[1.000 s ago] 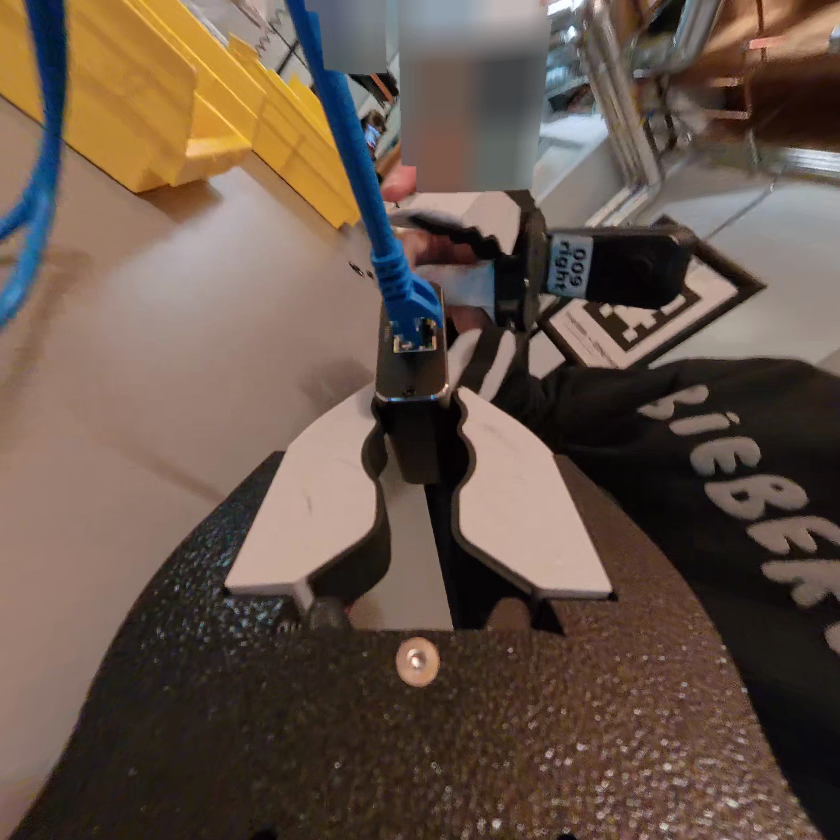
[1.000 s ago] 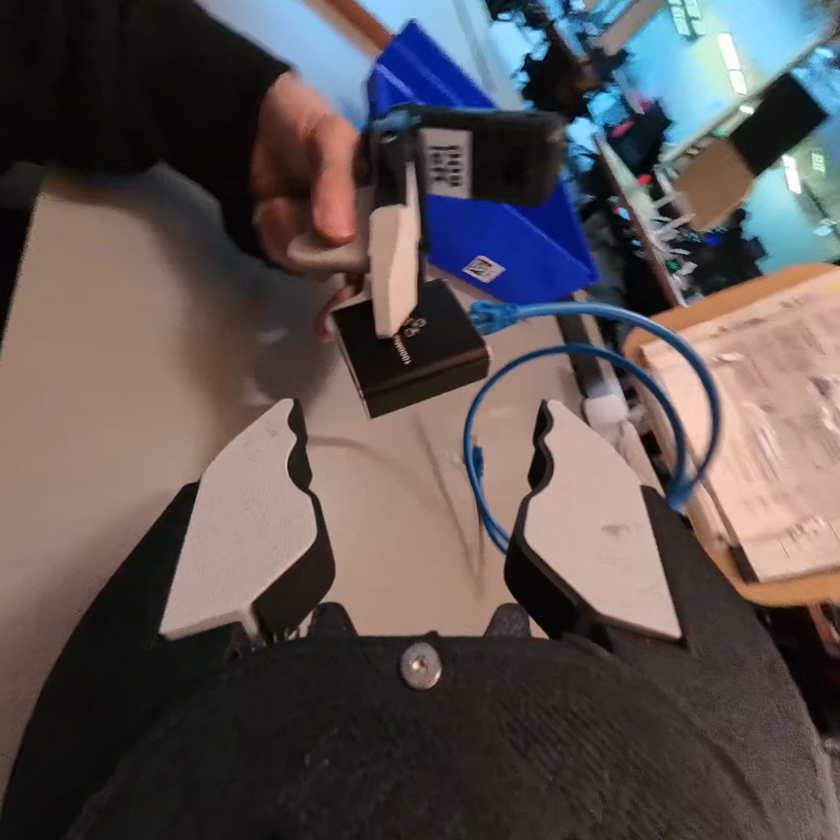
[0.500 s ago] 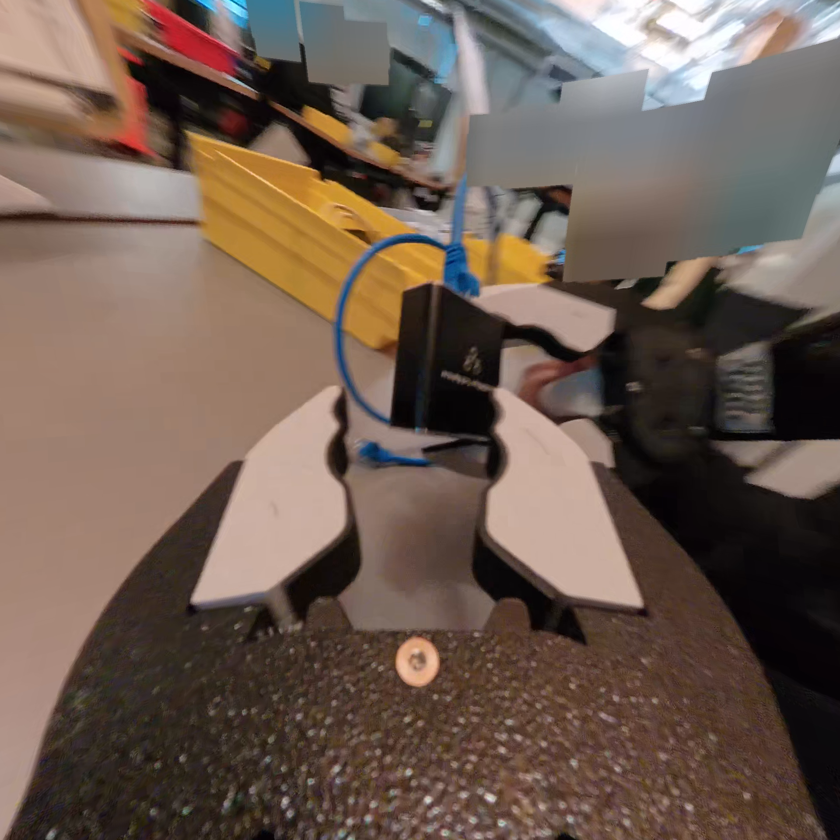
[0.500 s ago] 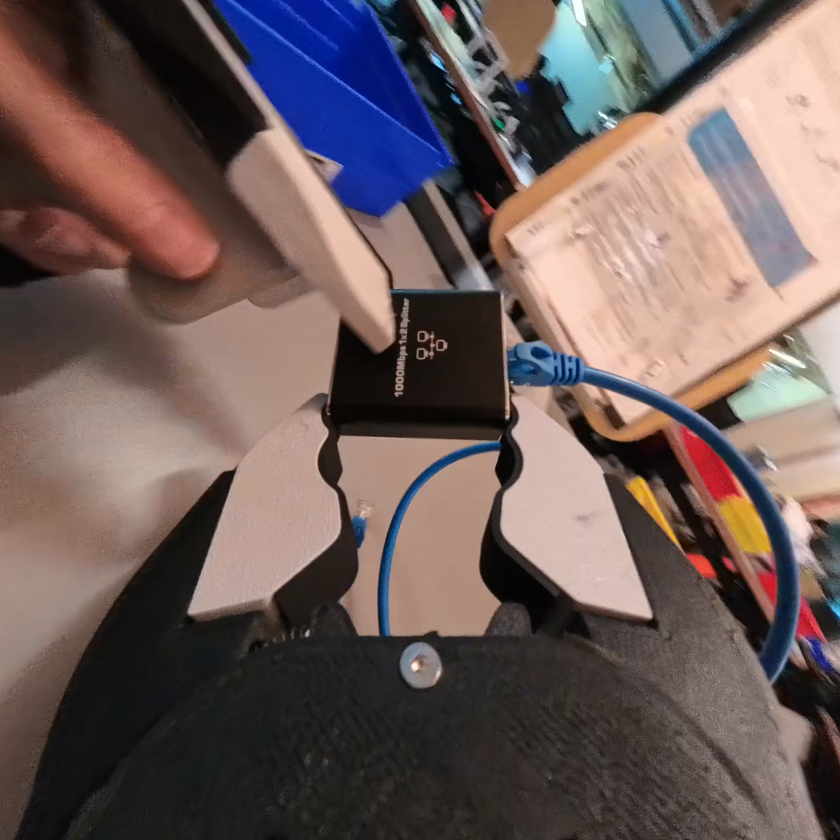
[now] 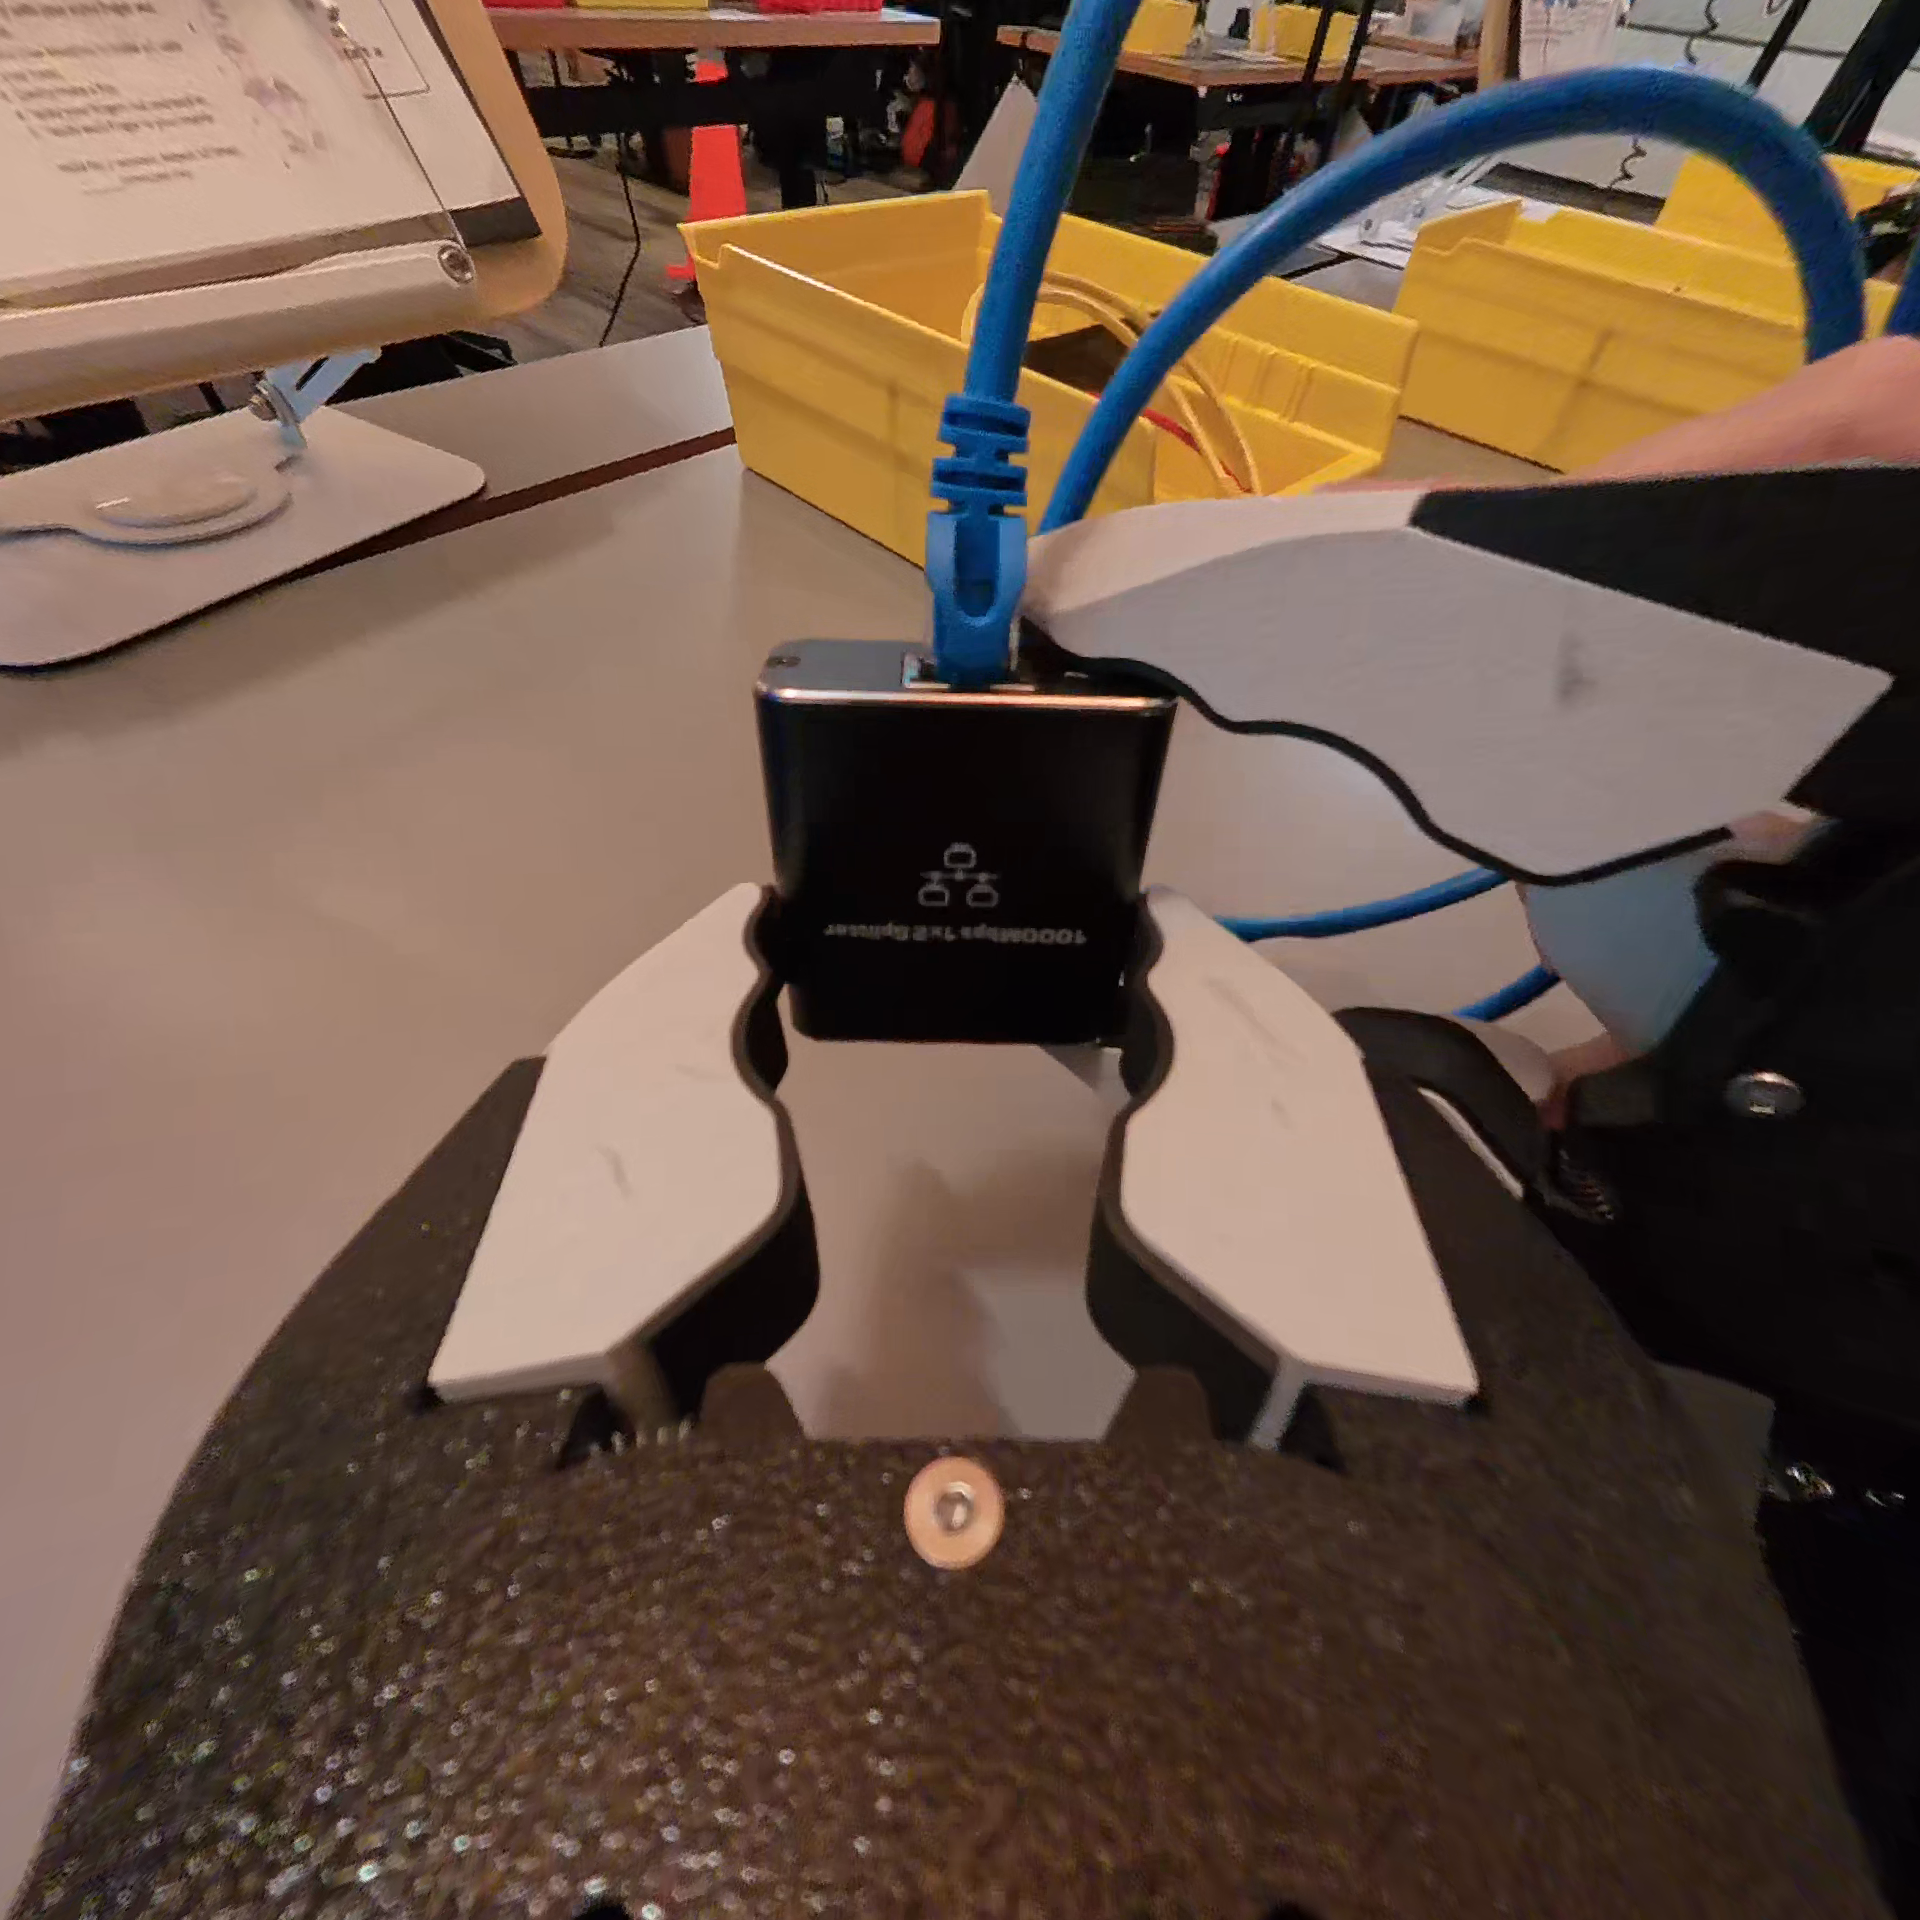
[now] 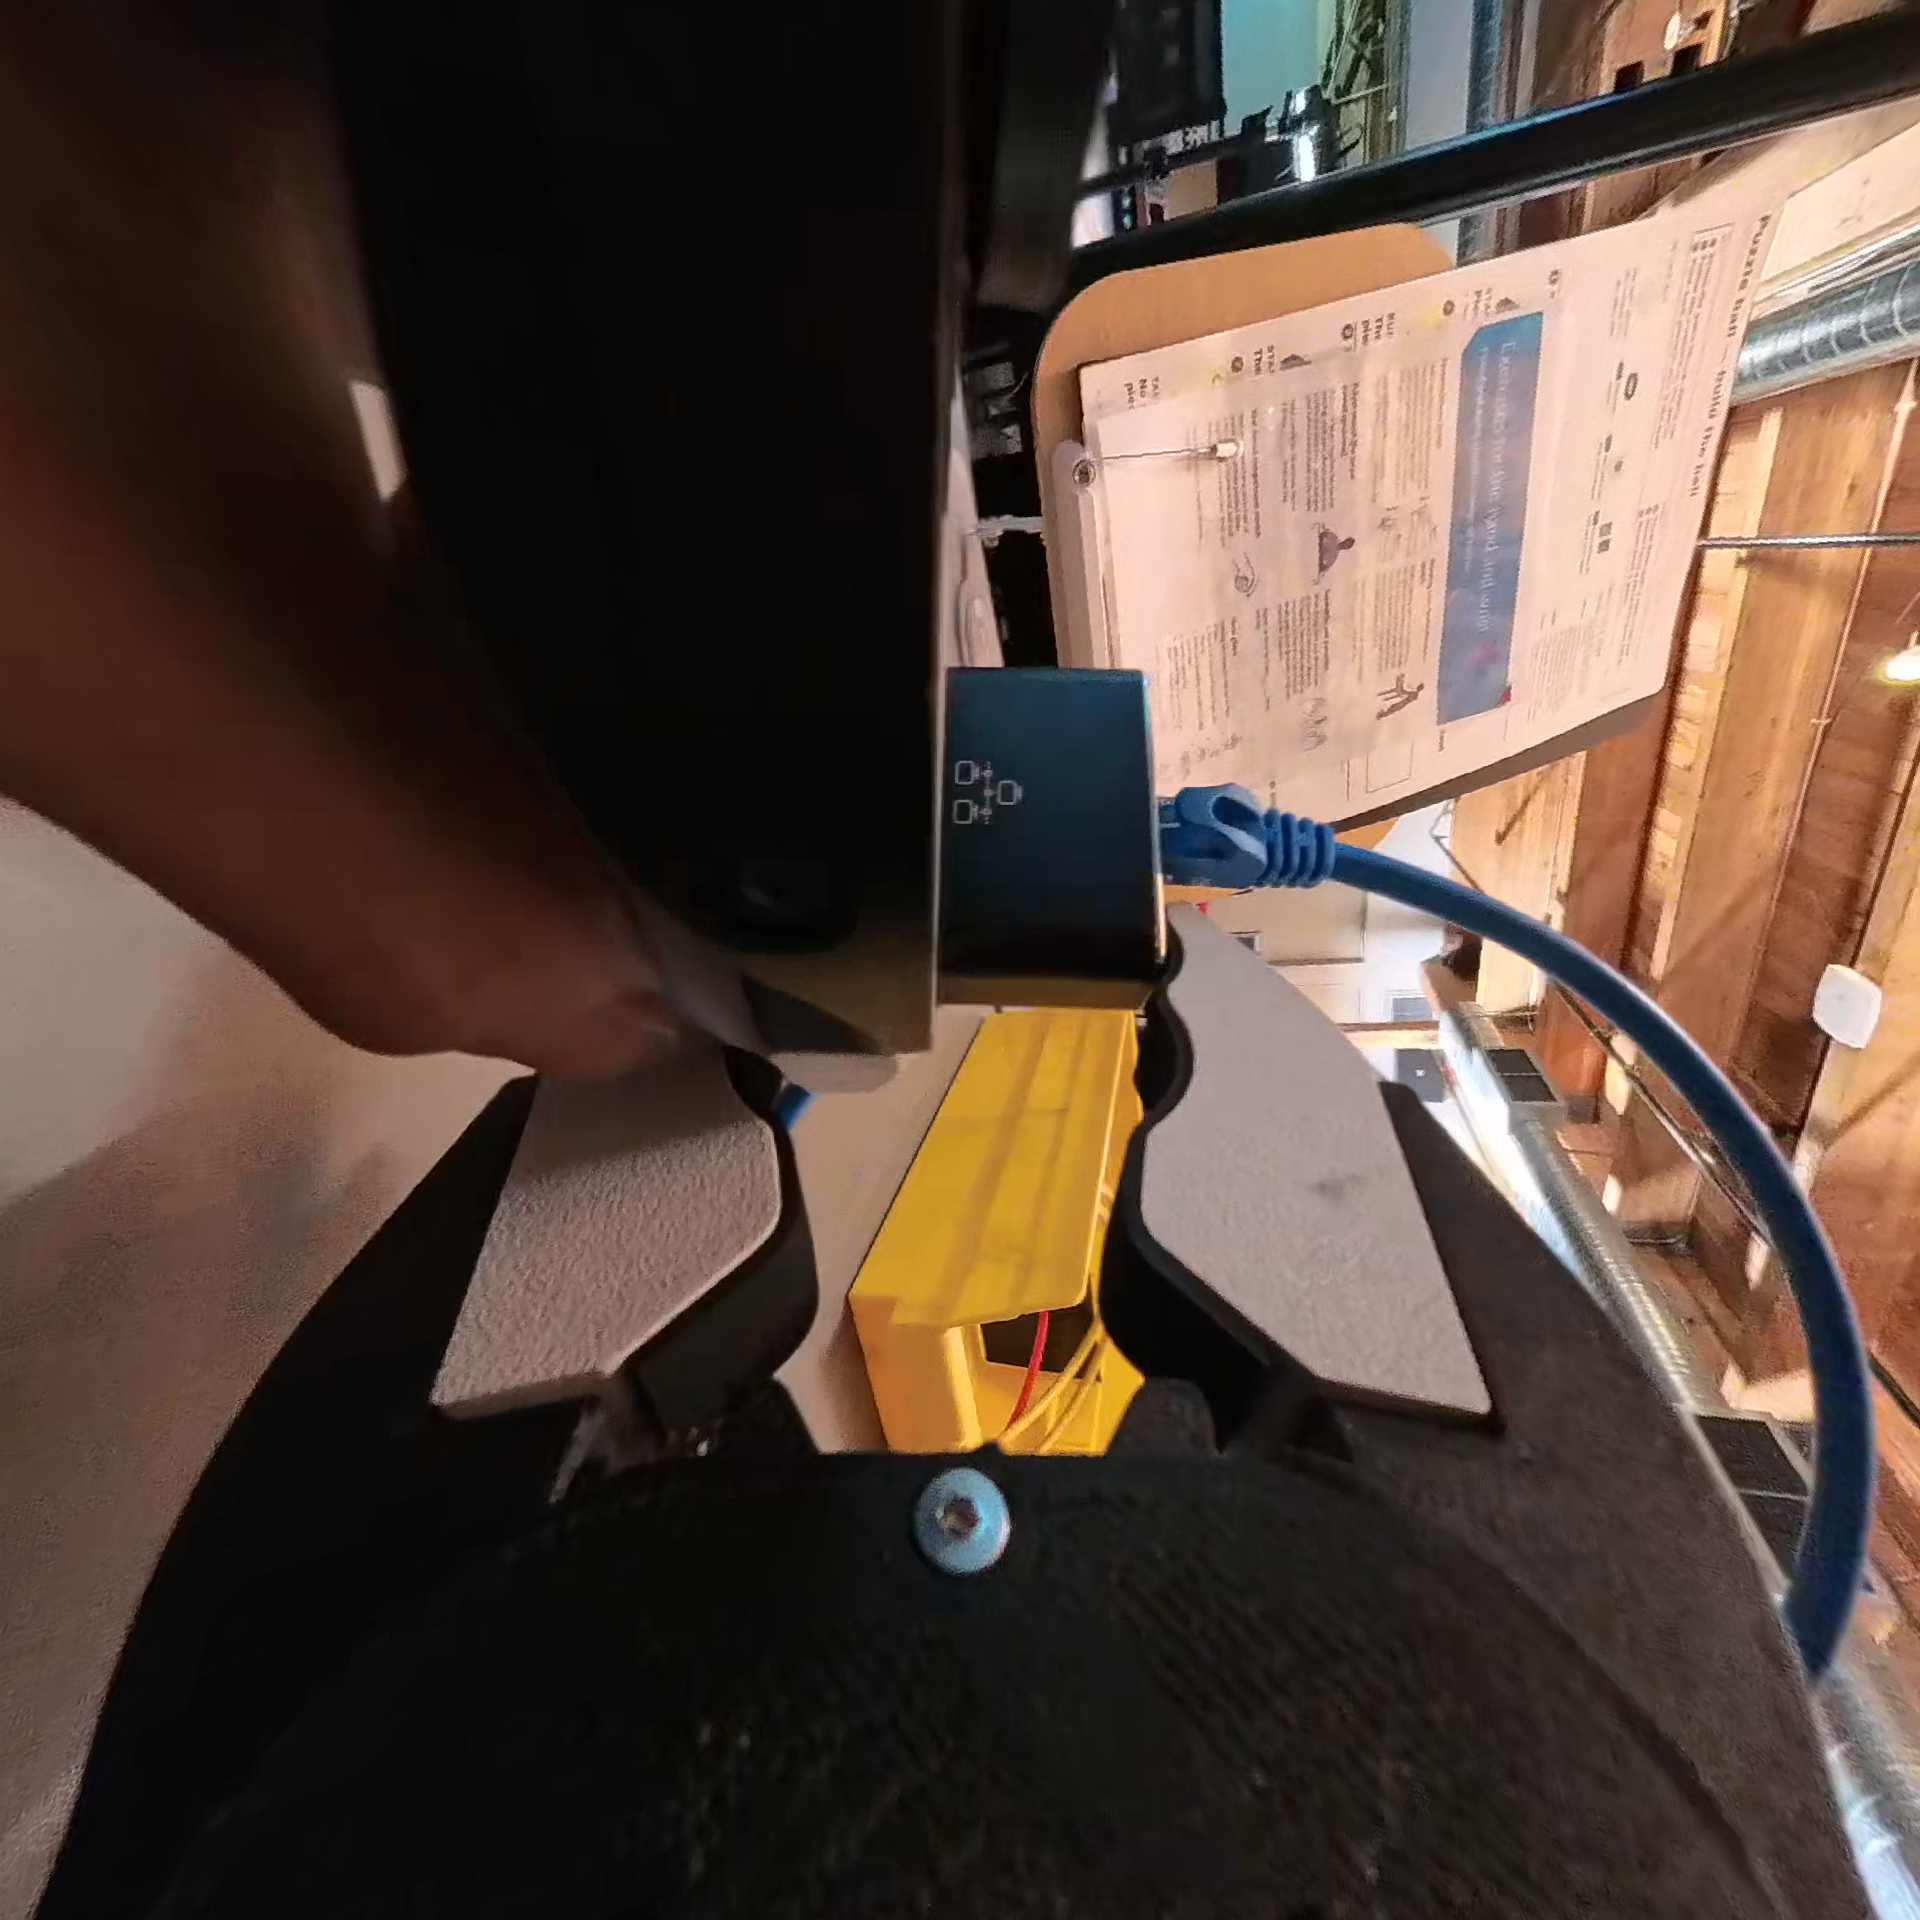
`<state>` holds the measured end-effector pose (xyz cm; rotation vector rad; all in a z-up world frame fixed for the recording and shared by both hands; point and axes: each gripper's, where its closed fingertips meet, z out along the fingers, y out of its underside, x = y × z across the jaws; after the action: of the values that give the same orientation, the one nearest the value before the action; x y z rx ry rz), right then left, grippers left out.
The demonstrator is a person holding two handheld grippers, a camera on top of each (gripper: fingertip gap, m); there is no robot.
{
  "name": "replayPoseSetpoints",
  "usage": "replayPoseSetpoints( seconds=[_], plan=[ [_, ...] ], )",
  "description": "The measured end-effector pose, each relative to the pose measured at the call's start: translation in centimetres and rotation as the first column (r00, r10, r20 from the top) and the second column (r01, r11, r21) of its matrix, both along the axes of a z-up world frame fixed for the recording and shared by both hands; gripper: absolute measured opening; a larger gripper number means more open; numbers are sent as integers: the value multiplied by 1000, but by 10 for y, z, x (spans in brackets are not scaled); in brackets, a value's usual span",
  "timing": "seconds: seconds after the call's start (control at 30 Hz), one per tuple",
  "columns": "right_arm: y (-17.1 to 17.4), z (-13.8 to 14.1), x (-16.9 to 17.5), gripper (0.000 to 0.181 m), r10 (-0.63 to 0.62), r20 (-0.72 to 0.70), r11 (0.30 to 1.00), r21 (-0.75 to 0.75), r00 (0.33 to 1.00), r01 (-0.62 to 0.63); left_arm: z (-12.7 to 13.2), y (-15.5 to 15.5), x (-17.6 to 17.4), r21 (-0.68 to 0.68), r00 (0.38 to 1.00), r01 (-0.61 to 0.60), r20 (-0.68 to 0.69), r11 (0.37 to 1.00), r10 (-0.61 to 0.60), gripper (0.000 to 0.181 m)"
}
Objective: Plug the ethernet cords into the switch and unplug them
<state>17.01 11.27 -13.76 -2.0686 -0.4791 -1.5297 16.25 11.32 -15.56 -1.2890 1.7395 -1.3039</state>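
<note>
The black switch (image 5: 956, 790) is clamped across its width in my left gripper (image 5: 951, 935), above the table. A blue ethernet plug (image 5: 977, 561) sits in a port on its far end, and its blue cord (image 5: 1558, 114) loops up and right. In the right wrist view the switch (image 6: 1049, 852) lies crosswise with the plug (image 6: 1236, 836) on its right. My right gripper (image 6: 961, 997) straddles the switch lengthwise. Its right fingertip (image 6: 1174, 956) rests against the port end beside the plug. Its left fingertip is hidden behind the left gripper's black body. That finger (image 5: 1455, 686) reaches in from the right.
Yellow bins (image 5: 862, 312) (image 5: 1579, 312) stand at the back of the grey table (image 5: 364, 831); one shows between my right fingers (image 6: 997, 1195). A document stand (image 5: 208, 156) is at the back left. A hand (image 6: 364, 831) holds the left gripper.
My left gripper has gone from open around the switch to shut across its width. The switch has slid out to my right gripper's fingertips. Both views have swung round.
</note>
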Motion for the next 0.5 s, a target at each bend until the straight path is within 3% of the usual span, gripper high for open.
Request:
replayPoseSetpoints(
  seconds=[0.1,0.17,0.23,0.3,0.37,0.43,0.5],
  plan=[
    [0,-8,-4,68,79,-113,997,18,991,-77,-3,-1,-2,-30,997,77,4,997,-77,62],
    [0,-4,-12,70,187,-251,977,148,950,-153,-1,12,0,49,997,55,50,997,-57,62],
    [-4,8,-15,90,293,-394,925,348,871,-153,5,26,-2,164,994,36,94,986,-52,62],
    [-5,15,-21,88,434,-572,837,542,696,-76,16,31,-4,218,985,28,160,976,-64,62],
    [-2,26,-25,84,593,-657,712,698,466,77,24,27,-7,270,971,47,212,962,-107,62],
    [4,36,-34,78,735,-640,613,769,224,181,27,21,-10,343,957,65,245,937,-156,62],
    [6,38,-32,69,791,-606,561,773,84,296,26,15,-12,395,945,80,262,915,-196,62]
  ],
)
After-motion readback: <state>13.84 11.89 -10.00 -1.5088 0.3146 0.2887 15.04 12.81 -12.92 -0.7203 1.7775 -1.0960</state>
